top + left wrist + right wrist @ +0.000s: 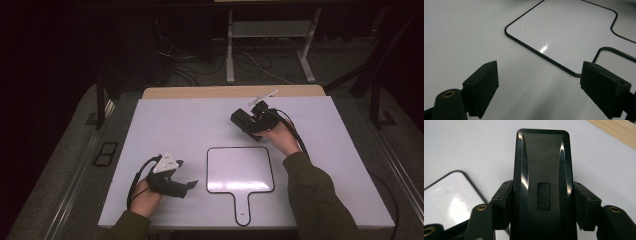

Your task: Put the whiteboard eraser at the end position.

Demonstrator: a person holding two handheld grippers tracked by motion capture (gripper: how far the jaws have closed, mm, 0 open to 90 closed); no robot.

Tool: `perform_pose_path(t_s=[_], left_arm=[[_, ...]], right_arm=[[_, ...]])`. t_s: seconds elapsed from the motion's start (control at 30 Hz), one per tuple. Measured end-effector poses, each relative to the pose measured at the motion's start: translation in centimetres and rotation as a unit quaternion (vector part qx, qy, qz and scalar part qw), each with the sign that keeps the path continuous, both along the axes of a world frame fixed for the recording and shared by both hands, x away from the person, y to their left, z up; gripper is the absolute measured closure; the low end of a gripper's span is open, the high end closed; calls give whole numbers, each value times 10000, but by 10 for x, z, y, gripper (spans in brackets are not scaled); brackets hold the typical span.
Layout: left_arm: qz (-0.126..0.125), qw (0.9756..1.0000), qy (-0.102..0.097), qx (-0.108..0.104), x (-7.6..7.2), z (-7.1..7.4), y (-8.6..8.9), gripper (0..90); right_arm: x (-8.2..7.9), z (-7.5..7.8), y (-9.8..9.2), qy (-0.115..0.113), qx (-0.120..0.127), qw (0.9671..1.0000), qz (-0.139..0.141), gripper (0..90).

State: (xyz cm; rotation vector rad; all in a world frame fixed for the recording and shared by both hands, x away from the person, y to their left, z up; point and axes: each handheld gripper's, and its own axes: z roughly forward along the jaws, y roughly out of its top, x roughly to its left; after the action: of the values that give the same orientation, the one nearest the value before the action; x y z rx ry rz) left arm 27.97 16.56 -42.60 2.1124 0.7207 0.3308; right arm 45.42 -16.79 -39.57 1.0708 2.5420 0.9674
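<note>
My right hand-held gripper (pixel 248 121) clamps a black eraser block (pixel 542 185) by its long sides, lifted above the far part of the tabletop (pixel 165 120), probably to keep its underside free for wiping. The small whiteboard paddle (pixel 240 170) lies flat in front of me, handle towards me. My left hand-held gripper (pixel 186 185) rests beside it, jaws spread wide and empty, perhaps ready to steady the board. The eraser's underside is hidden, and I cannot make out any marks on the board.

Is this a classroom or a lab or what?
Probably a lab or workshop set up for recording. A person holds two grippers, left and right, over a white table, with cables on the floor behind.
</note>
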Motion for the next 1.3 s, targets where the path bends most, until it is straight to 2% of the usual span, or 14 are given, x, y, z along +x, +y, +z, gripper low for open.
perform_pose_path(t_s=[0.1,0.13,0.3,0.5,0.6,0.77,0.87,0.97,1.07,1.17,1.3], left_arm=[[-4,10000,18,-18,1,-1,0,141],[-53,10000,13,54,1,0,1,141],[-42,10000,12,7,0,0,2,141],[-36,10000,10,-24,0,1,2,141],[-47,10000,14,-9,0,0,2,141],[-39,10000,23,-29,0,0,2,141],[-53,10000,23,-13,1,0,2,141],[-30,10000,35,-37,1,-1,2,141],[-27,10000,32,-26,1,-1,2,141],[-34,10000,38,10,1,-1,3,141],[-50,10000,38,27,2,-2,3,141]], right_arm=[[7,-2,7,-23,-54,10000,55,389],[10,-3,10,-22,-51,10000,57,389],[22,-9,20,23,-100,9999,74,388],[32,-22,29,147,-248,9996,41,388],[36,-31,32,164,-405,9990,84,387],[40,-42,34,147,-423,9990,65,383],[41,-42,32,157,-305,9994,50,376],[41,-39,28,103,-192,9998,25,295],[40,-34,24,81,-45,10000,-31,247],[35,-28,20,-41,41,9999,-99,232],[30,-19,14,-22,309,9994,-136,200]])
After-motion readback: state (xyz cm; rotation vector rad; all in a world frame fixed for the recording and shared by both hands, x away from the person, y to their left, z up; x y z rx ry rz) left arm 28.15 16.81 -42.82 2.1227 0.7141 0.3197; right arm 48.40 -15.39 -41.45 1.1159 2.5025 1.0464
